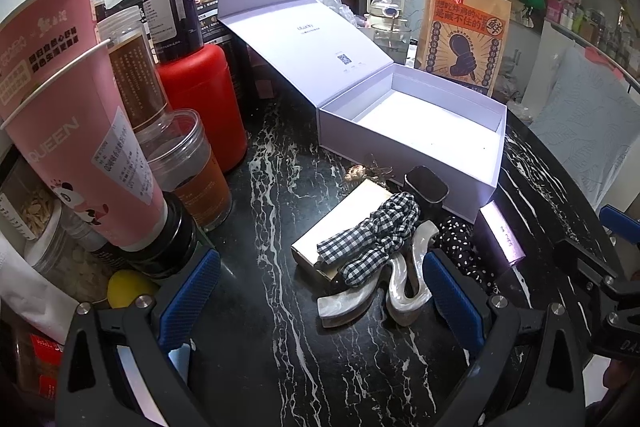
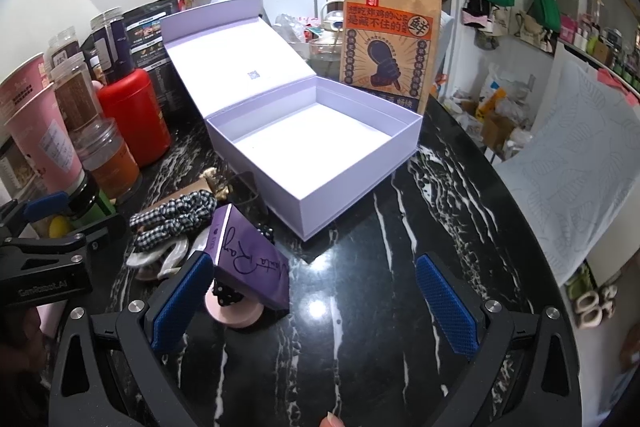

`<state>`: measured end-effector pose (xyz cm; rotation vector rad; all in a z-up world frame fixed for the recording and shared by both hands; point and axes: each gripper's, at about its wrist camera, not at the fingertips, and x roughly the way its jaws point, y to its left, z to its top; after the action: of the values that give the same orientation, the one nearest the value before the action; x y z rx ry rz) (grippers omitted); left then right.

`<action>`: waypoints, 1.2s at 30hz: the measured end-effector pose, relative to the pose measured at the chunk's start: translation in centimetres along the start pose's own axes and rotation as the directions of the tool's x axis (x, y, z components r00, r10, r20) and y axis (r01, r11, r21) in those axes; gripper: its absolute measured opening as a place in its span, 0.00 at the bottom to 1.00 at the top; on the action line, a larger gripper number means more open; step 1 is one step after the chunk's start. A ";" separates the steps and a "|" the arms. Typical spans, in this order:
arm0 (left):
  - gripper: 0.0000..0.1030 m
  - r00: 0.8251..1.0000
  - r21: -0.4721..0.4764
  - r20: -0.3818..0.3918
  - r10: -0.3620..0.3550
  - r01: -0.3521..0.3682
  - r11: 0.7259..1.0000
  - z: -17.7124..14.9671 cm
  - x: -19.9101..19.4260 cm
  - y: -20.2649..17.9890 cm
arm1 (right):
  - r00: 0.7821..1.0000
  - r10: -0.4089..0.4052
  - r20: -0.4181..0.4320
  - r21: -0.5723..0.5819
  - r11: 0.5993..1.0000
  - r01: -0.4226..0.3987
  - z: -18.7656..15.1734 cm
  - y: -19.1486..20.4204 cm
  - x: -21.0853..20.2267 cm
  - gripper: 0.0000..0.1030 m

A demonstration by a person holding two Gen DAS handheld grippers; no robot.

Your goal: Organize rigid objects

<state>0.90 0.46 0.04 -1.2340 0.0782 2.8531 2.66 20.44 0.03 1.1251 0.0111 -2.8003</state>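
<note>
We hold both grippers, left (image 1: pixel 320 303) and right (image 2: pixel 316 303), jaws wide apart and empty, above the worktop (image 2: pixel 380 327); the lilac box (image 2: pixel 320 147) lies open.

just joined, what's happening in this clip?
A person holds a gripper in each hand over a black marble table. Both the left gripper and the right gripper are open and hold nothing. An open lavender box stands empty with its lid tipped back. In front of it lies a small pile: a gingham scrunchie, a pearly hair clip, a flat white box and a purple box. Nothing is packed yet.
</note>
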 end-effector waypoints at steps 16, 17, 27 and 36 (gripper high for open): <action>1.00 1.000 0.031 0.014 -0.028 0.027 0.999 0.3 -0.9 -0.7 | 1.000 0.022 0.017 0.015 1.000 -0.022 -0.1 -0.3 -1.7 1.00; 1.00 1.000 0.031 0.012 -0.029 0.028 0.999 0.3 -0.8 -0.7 | 1.000 0.025 0.017 0.014 1.000 -0.025 -0.2 -0.4 -1.6 1.00; 1.00 0.999 0.036 -0.039 -0.032 0.034 0.999 -1.0 0.8 -0.6 | 0.995 0.100 -0.021 -0.028 0.995 -0.100 -1.0 0.6 0.2 1.00; 1.00 0.995 0.017 -0.064 -0.073 0.074 0.997 -1.8 2.5 0.2 | 0.973 0.215 -0.088 -0.004 0.976 -0.216 -1.7 1.0 3.4 0.85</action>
<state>0.52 0.19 -2.99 -1.2955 0.0600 2.7451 1.55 19.11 -3.47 1.1680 -0.0792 -2.5561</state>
